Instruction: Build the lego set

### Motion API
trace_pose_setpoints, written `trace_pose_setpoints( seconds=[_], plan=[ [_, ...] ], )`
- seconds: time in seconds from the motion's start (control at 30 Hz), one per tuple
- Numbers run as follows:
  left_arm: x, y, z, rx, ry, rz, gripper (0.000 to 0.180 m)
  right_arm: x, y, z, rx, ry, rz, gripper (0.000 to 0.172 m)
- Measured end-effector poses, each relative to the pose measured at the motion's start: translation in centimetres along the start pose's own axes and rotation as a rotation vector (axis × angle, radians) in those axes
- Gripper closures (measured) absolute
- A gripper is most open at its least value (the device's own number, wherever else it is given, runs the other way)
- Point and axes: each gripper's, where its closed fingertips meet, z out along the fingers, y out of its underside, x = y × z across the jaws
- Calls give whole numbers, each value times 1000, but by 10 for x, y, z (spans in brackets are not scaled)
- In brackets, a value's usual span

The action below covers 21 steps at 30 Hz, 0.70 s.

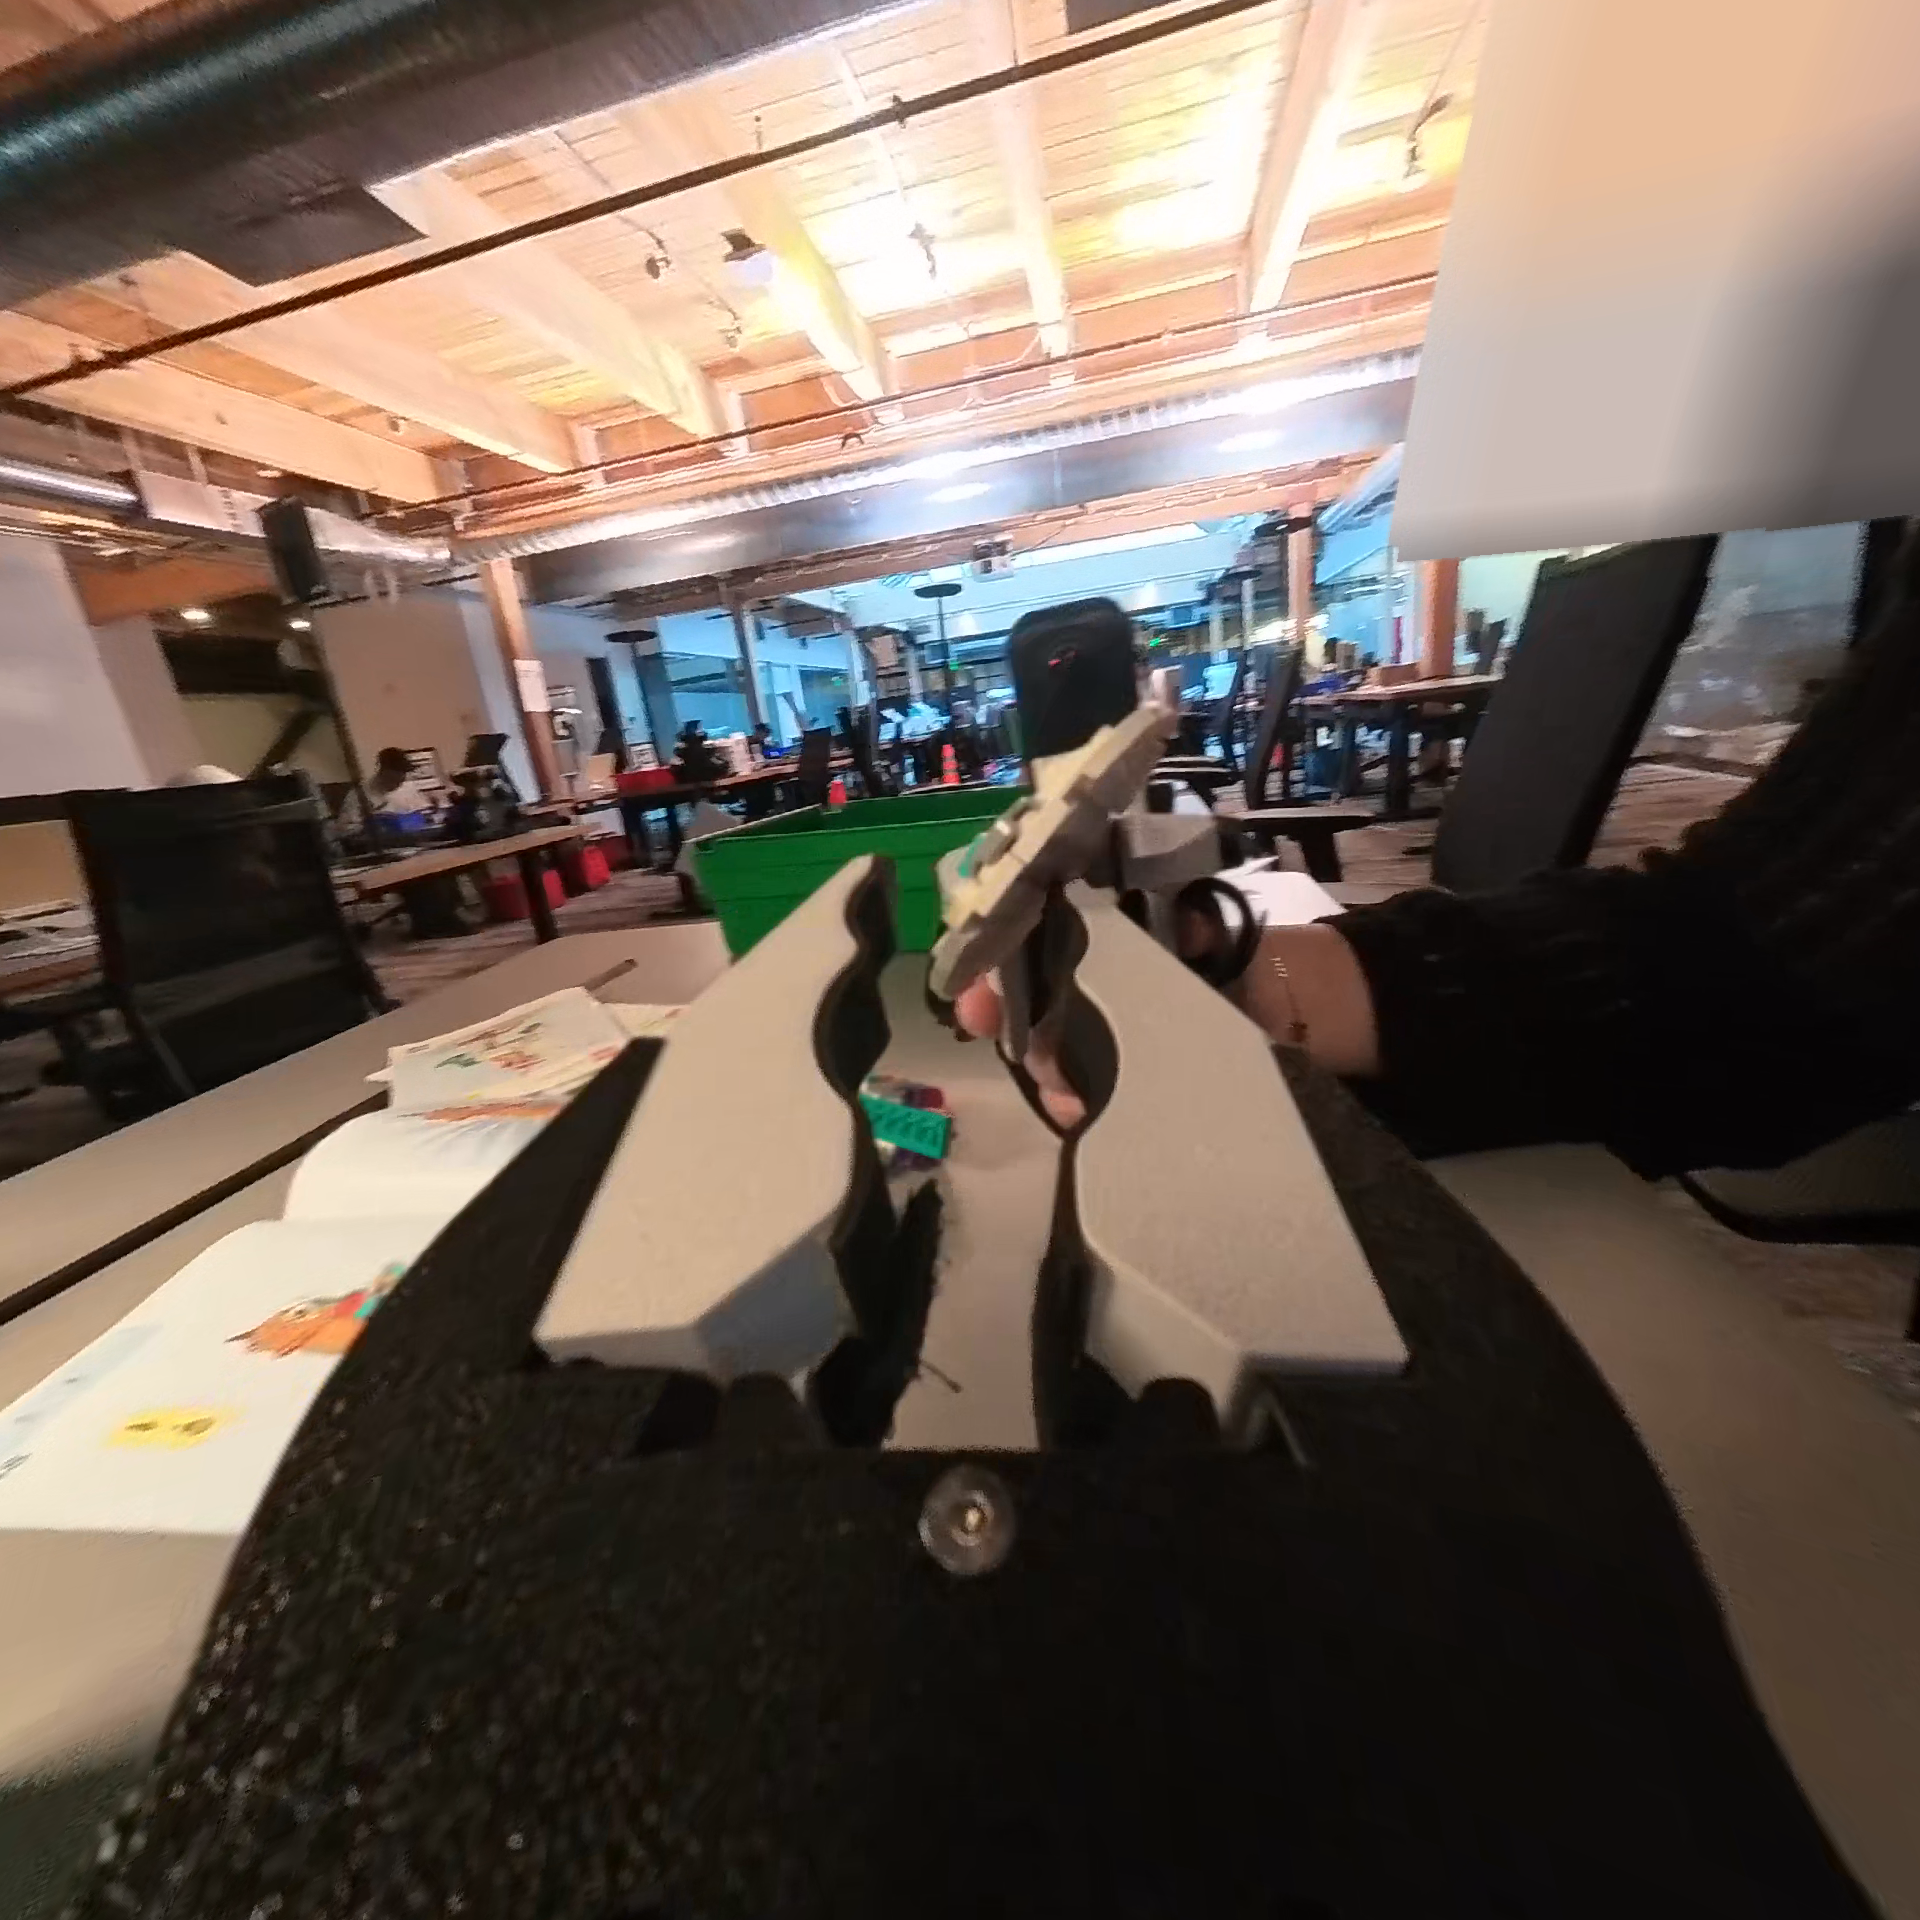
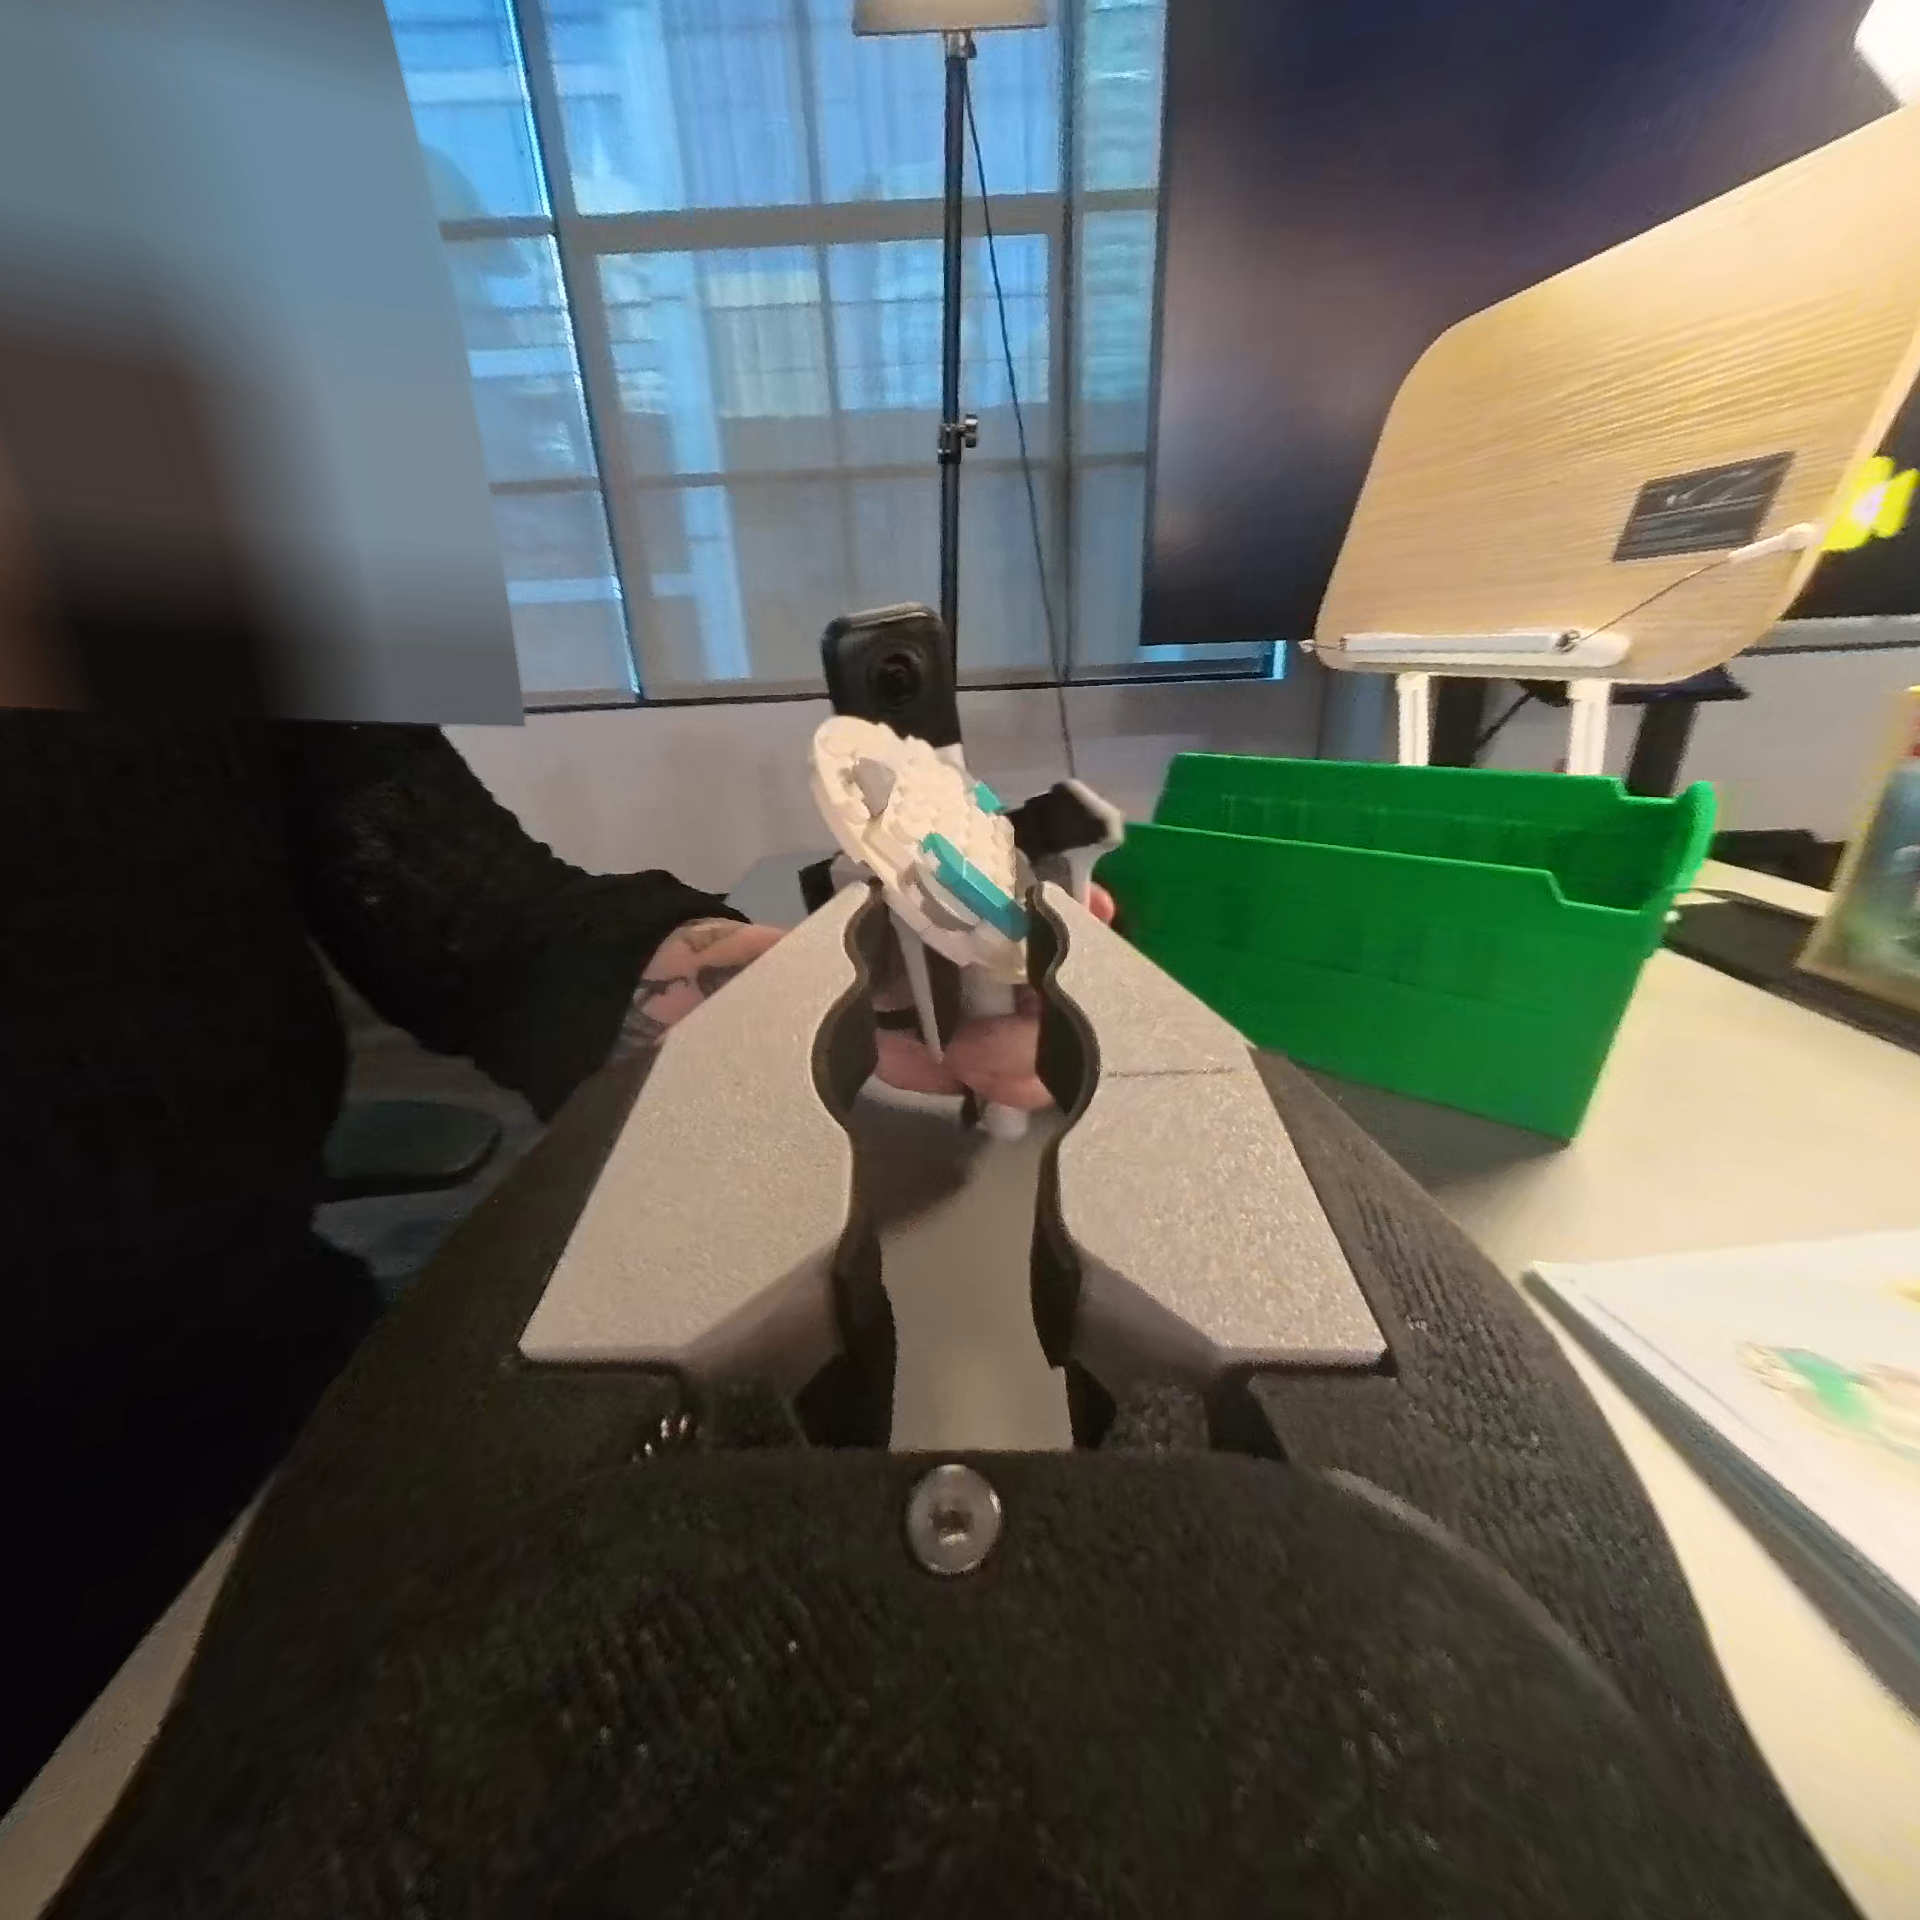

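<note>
Right gripper (image 2: 948, 920) was closed on a white and grey brick-built disc model (image 2: 914, 842). The disc was tilted and wedged between the fingertips, its teal bar against the right pad and its thin stems hanging down between the jaws. Model was held up off the grey table (image 2: 1704, 1122).

Left gripper (image 1: 977, 914) faced it with the jaws part open and gripping nothing. The model (image 1: 1049, 862) overlapped its right fingertip, with clear space beside its left pad. Hand in a black sleeve (image 1: 1309, 987) sat close behind, blocking the view past the tips.

Green bin (image 2: 1455, 935) stood just behind both grippers. Loose coloured bricks (image 1: 909, 1122) lay on the table, seen between the left jaws. Printed booklets (image 1: 499, 1049) lay to the left. A tilted wooden stand (image 2: 1621, 436) and a tripod pole (image 2: 951, 364) were further back.
</note>
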Motion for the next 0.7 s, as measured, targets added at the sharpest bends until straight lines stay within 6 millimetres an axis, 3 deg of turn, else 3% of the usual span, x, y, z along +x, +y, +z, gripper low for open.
trace_pose_setpoints(
  seconds=[0.13, 0.17, 0.3, 0.4, 0.53, 0.63, 0.7],
  plan=[
    [17, 1, 0, -7, 118, -41, 174, -4, -2, -2, 24, -52, 68, 149],
    [15, 2, 0, -26, 119, -68, 176, 3, -5, -3, 46, -9, 65, 160],
    [-25, 18, -6, -155, -122, 46, 176, 35, -3, -9, 17, 225, -54, 132],
    [-51, 39, -15, -354, -297, 277, 176, 43, 5, -10, -113, 356, -308, 127],
    [-48, 64, -15, -566, -295, 596, 176, 52, 34, -8, -415, 482, -806, 127],
    [-43, 82, -14, -679, -259, 769, 176, 63, 56, -10, -594, 514, -988, 131],
    [-44, 87, -15, -725, -258, 887, 175, 70, 61, -15, -663, 537, -1082, 145]
  ],
)
